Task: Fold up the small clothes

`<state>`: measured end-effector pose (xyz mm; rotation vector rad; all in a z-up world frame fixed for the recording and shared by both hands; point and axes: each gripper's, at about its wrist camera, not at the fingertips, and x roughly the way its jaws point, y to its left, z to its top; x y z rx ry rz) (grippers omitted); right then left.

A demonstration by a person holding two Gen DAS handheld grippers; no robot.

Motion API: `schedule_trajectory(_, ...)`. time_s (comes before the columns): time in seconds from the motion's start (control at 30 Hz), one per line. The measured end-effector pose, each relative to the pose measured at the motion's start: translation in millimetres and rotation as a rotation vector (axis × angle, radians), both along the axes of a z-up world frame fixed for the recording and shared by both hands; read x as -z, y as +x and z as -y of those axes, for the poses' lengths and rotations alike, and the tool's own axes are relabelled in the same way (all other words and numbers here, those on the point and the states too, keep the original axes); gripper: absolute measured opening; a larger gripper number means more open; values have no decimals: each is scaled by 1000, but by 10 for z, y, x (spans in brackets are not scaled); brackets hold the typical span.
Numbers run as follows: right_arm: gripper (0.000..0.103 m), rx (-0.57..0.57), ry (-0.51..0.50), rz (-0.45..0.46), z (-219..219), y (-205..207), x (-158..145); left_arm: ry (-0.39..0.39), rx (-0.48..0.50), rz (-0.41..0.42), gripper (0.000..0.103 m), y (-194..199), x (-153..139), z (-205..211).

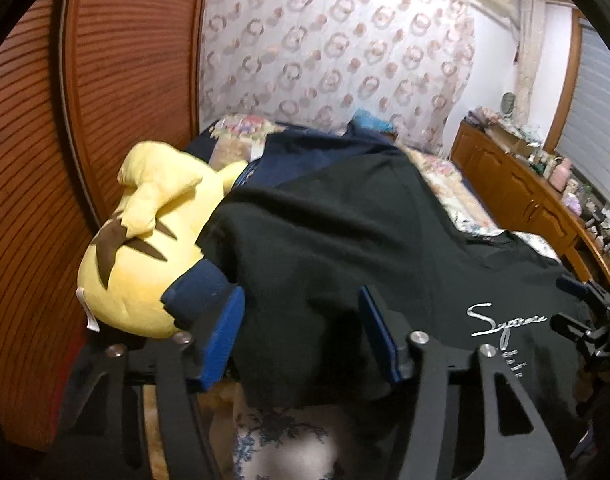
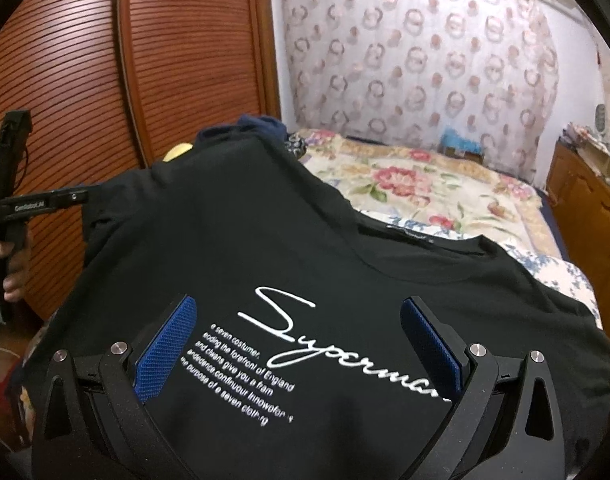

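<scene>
Shirt (image 2: 305,240) was the thing to fold, a black one with white writing, and it lay spread out, print side up, over the near end of the bed (image 2: 445,184). Its neck pointed away toward the far wall and its bottom edge was close to the person, so its long way ran from near to far. The left gripper (image 1: 301,316) sat at the shirt's left side, by a yellow plush (image 1: 141,248), with black cloth lying between its blue pads (image 1: 225,340). The jaws were partly apart and had come in closer, but the pads did not look pressed on the cloth yet. The right gripper (image 2: 297,344) hung over the writing in the middle of the shirt with its jaws wide apart and nothing pinched. A hand (image 2: 13,268) could be seen at the left edge of the right view. The left gripper was nearer to an edge it could grab. The right one probably needed to go out to the right side before both could lift and fold the shirt across.
</scene>
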<state>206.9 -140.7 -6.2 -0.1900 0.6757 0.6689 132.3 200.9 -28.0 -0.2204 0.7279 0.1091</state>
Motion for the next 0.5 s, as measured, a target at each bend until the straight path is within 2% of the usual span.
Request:
schedule_trajectory(0.33, 103, -40, -9, -53, -82, 230, 136, 0, -34, -81, 53, 180, 93, -160)
schedule_trajectory(0.4, 103, -44, -10, -59, -85, 246, 150, 19, -36, -74, 35, 194, 54, -149)
schedule_trajectory(0.43, 103, -47, -10, -61, -78, 255, 153, 23, -38, -69, 15, 201, 35, -158)
schedule_trajectory(0.47, 103, -48, -10, -60, -68, 257, 153, 21, -35, -60, 8, 200, 0, -165)
schedule_trajectory(0.5, 103, -47, -12, -58, -68, 273, 155, 20, -28, -43, 7, 187, -39, -163)
